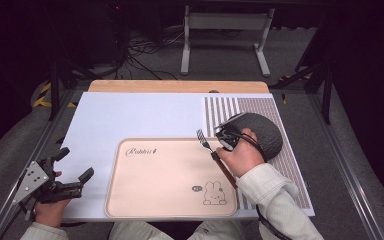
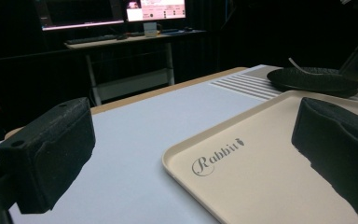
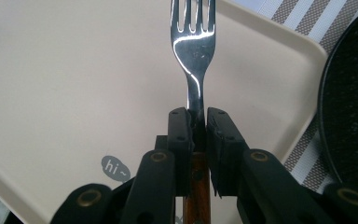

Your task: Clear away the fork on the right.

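1. The fork (image 3: 193, 51) is clamped at its neck between the jaws of the right hand-held gripper (image 3: 196, 122), just above the wooden handle, with the tines pointing away from the gripper.
2. In the high view, the fork (image 1: 203, 140) is seen over the far right corner of the beige tray (image 1: 145, 200), just beside the dark plate (image 1: 265, 131) on the striped mat (image 1: 290, 165). Whether the handle end already touches the tray cannot be told.
3. The step in hand is judged to be the setting down of the fork on the tray.
4. To do it well, the fork should be lowered slowly and kept near level, so that handle and tines meet the surface together and nothing clatters or bounces.
5. The raised rim of the tray and the edge of the plate should be cleared; a spot well inside the rim is to be preferred.
6. The jaws should be parted only once the fork rests fully on the tray, and the gripper then lifted straight up so the fork is not dragged.
7. The left hand-held gripper (image 1: 70, 172) is held with its jaws wide apart and nothing between them, near the left edge of the white table (image 1: 130, 115); it is best kept there, clear of the tray.
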